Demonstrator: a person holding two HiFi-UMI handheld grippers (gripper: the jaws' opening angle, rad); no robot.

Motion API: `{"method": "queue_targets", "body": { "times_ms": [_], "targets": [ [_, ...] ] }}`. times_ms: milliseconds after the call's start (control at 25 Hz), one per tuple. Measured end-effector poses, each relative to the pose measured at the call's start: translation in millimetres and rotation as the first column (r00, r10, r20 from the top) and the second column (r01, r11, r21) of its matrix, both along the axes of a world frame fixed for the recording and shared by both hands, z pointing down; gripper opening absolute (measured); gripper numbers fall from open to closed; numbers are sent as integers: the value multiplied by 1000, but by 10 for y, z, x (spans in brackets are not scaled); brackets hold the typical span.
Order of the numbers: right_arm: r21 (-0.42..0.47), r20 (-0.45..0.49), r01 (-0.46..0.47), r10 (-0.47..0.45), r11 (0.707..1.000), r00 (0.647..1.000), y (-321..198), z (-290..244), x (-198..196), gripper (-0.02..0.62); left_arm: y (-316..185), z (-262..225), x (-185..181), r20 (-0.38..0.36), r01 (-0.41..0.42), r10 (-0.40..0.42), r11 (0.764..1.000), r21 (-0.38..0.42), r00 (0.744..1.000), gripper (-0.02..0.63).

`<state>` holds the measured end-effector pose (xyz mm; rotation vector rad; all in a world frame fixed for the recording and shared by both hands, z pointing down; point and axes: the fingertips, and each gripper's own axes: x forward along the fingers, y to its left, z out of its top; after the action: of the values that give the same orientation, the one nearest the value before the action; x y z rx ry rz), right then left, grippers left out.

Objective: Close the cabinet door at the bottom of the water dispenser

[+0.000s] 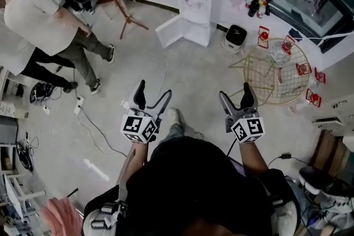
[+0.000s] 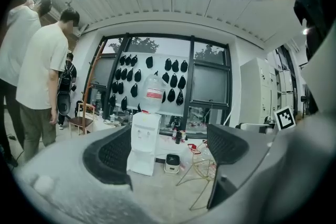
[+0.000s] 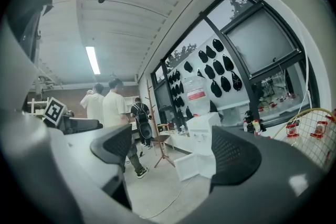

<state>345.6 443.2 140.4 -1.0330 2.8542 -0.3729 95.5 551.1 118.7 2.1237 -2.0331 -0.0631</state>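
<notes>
Nothing of the job is done yet: the cabinet door (image 1: 168, 30) at the foot of the water dispenser (image 1: 198, 3) stands swung open to the left. It lies far across the floor (image 1: 188, 72), well apart from my left tongs (image 1: 153, 94) and right tongs (image 1: 237, 95), both spread wide and empty.

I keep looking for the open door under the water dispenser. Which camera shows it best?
The head view: the cabinet door stands swung wide, unobstructed. The right gripper view shows it small, beside a jaw. In the left gripper view it is indistinct.
</notes>
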Motion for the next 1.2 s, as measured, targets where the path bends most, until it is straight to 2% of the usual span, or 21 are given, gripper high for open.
{"method": "queue_targets", "body": {
  "times_ms": [360,600,760,1040,1200],
  "targets": [
    [46,-68,-43,46,998,997,-430,-36,-331,449,-695,44,-436,-34,-57,59,997,42,998,449],
    [78,-105,-54,62,996,993,-841,-88,-786,449,-1164,-48,-895,-16,-76,78,995,70,997,449],
    [82,-107,-53,62,995,992,-1047,-90,-1156,448,-1374,-34,-1210,3,-93,93,994,59,996,449],
    [61,-118,-53,60,997,991,-1292,27,-1704,448,-1624,122,-1650,-9,-125,126,992,19,992,449],
    [33,-150,-19,24,999,988,-1339,162,-2002,448,-1679,174,-1870,-13,-141,141,990,12,990,449]
  ]
}}
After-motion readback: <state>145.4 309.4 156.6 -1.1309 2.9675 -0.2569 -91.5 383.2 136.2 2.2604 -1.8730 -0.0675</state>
